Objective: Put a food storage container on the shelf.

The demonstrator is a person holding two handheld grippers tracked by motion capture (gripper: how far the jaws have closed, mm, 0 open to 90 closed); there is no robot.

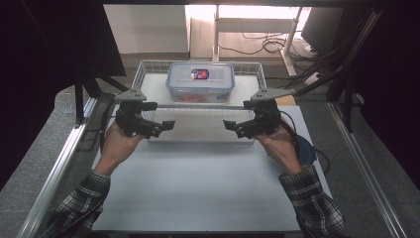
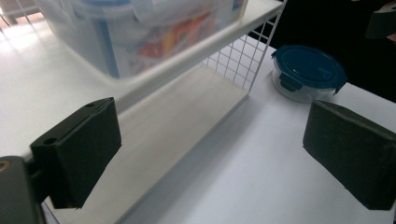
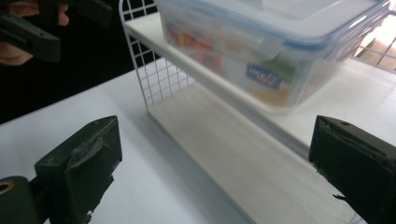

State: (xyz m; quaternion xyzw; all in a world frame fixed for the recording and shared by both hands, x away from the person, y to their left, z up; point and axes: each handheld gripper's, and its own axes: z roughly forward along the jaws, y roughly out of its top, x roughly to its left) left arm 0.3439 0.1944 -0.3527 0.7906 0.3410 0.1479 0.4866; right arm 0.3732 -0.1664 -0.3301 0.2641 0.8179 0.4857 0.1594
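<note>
Clear rectangular food container (image 1: 200, 82), blue-rimmed lid, label unreadable, on upper shelf of white wire rack (image 1: 148, 68). Round blue-lidded container (image 2: 308, 72) near table's right edge. Left gripper (image 1: 159, 126), right gripper (image 1: 236, 127): jaws wide, empty.

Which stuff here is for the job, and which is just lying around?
For the job:
- clear lidded food box on the upper shelf of the white wire rack
- left hand-held gripper, open
- right hand-held gripper, open

Just lying about:
- round blue-lidded container on the table beside the rack
- cables on the floor behind
</note>
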